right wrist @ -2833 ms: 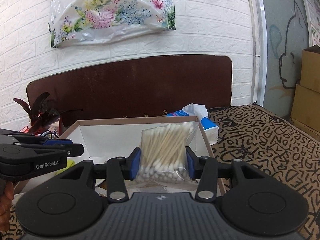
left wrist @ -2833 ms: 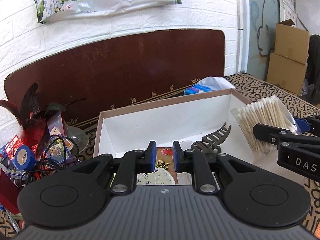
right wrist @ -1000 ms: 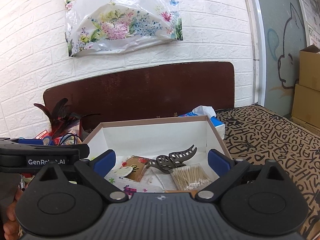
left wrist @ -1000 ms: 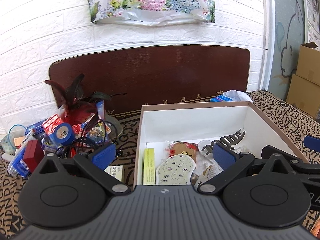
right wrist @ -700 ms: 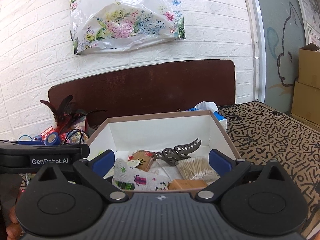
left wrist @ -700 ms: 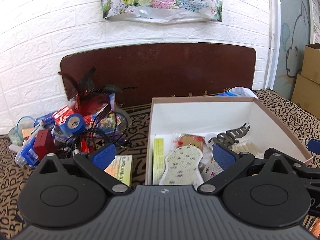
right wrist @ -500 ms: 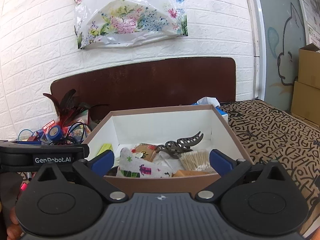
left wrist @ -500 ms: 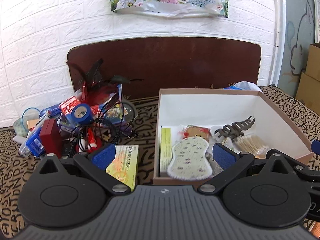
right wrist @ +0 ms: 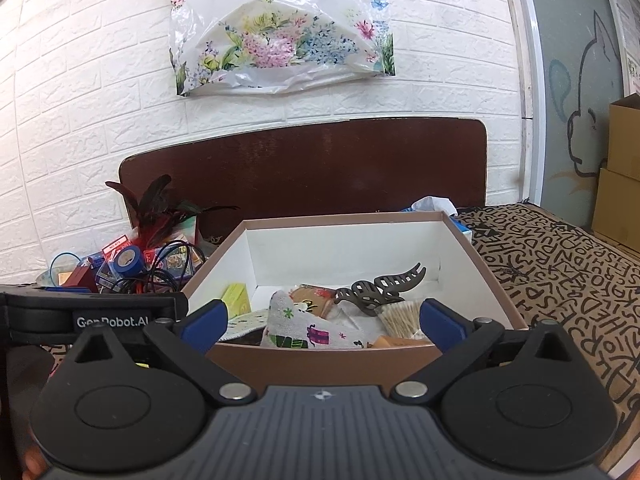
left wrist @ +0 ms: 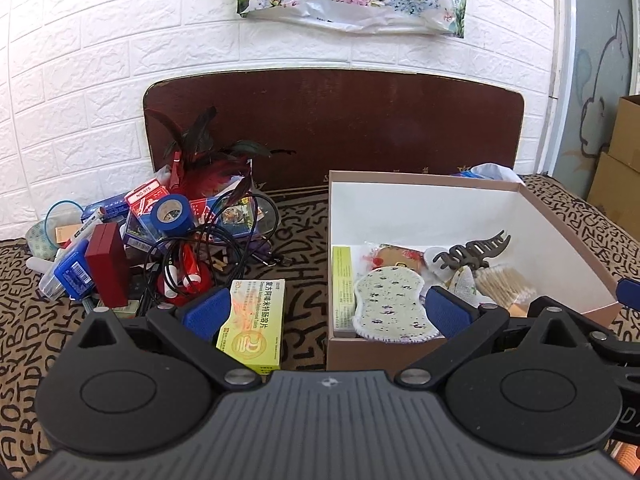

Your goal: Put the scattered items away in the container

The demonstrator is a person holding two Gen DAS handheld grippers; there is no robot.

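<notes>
**Stock check: box part-filled, pile outstanding**

Surface (left wrist: 304, 220), patterned black on tan, fills the lower half of both views.

Box (left wrist: 568, 236), open-topped, white inside, centre-right of the left view. Contents, judged as done: spotted pad (left wrist: 390, 308), hair claw (left wrist: 474, 250), cotton swabs (left wrist: 504, 284), green carton (left wrist: 342, 276) against the left wall, printed pouch (right wrist: 304, 326) at the lower centre of the right view.

Pile (left wrist: 160, 240), centre-left of the left view, well apart from the box. Judged as left to do: red case (left wrist: 108, 270), blue tape roll (left wrist: 174, 216), black cables (left wrist: 224, 228), feathers (left wrist: 204, 160), card packs, smaller oddments too jumbled to list.

Yellow medicine box (left wrist: 254, 326), alone on the surface between pile and box, lower centre of the left view, nearest the left tongs. Likely next pick.

Left tongs (left wrist: 324, 310): spread wide, nothing held.

Right tongs (right wrist: 322, 322): spread wide, nothing held, facing the box's near wall.

Progress, by judgement: under half; the larger share remains outside.
</notes>
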